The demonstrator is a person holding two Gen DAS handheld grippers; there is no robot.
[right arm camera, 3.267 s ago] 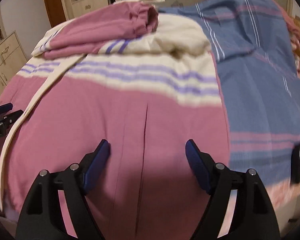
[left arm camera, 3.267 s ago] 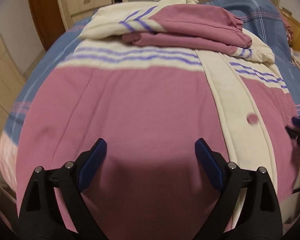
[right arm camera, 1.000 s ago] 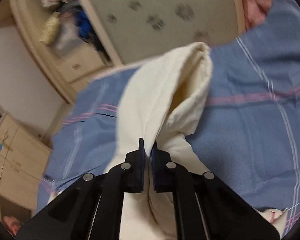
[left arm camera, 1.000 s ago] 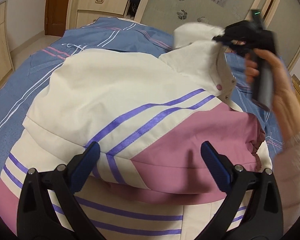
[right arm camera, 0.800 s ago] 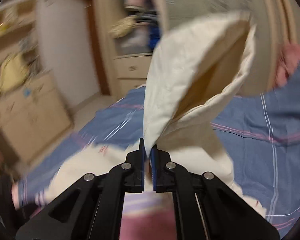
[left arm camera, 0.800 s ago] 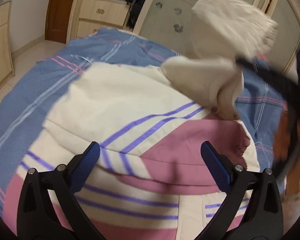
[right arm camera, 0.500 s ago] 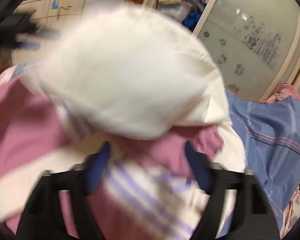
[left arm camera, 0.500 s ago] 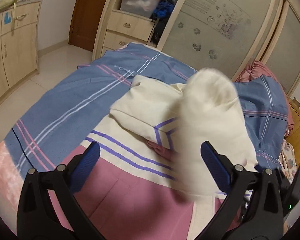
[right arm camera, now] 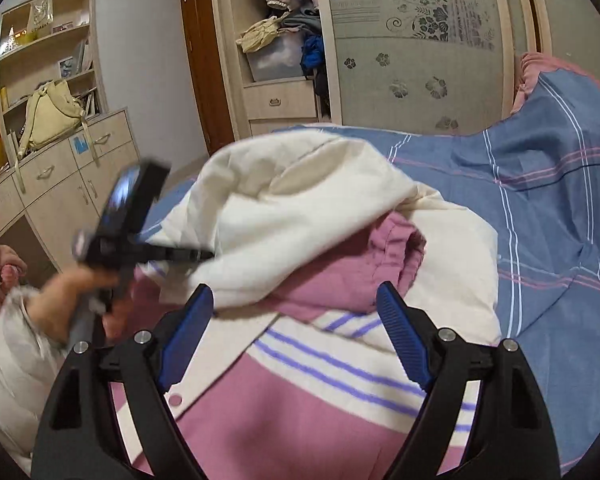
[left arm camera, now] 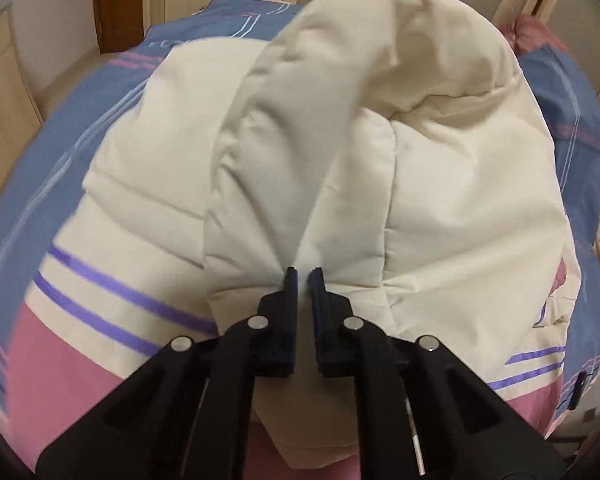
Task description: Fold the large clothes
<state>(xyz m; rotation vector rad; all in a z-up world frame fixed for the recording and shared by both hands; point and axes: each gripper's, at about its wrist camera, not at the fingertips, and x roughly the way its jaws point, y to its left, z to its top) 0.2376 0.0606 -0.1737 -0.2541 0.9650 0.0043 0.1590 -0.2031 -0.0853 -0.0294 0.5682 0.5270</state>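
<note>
Left claw [left arm camera: 302, 276] pinched cream hood [left arm camera: 364, 112] of jacket [right arm camera: 300, 412] mid-frame on bed [right arm camera: 560, 208]. Right claw [right arm camera: 296, 336] spread wide, above jacket's striped chest; open bedspread at right.

Pink-cream striped jacket [right arm camera: 308, 392] on bed, cream hood [left arm camera: 364, 128] apparently folded forward.

Left camera sits tight against the cream hood [left arm camera: 380, 140]; right camera looks from farther back, sharing hood and bed [right arm camera: 540, 200].
</note>
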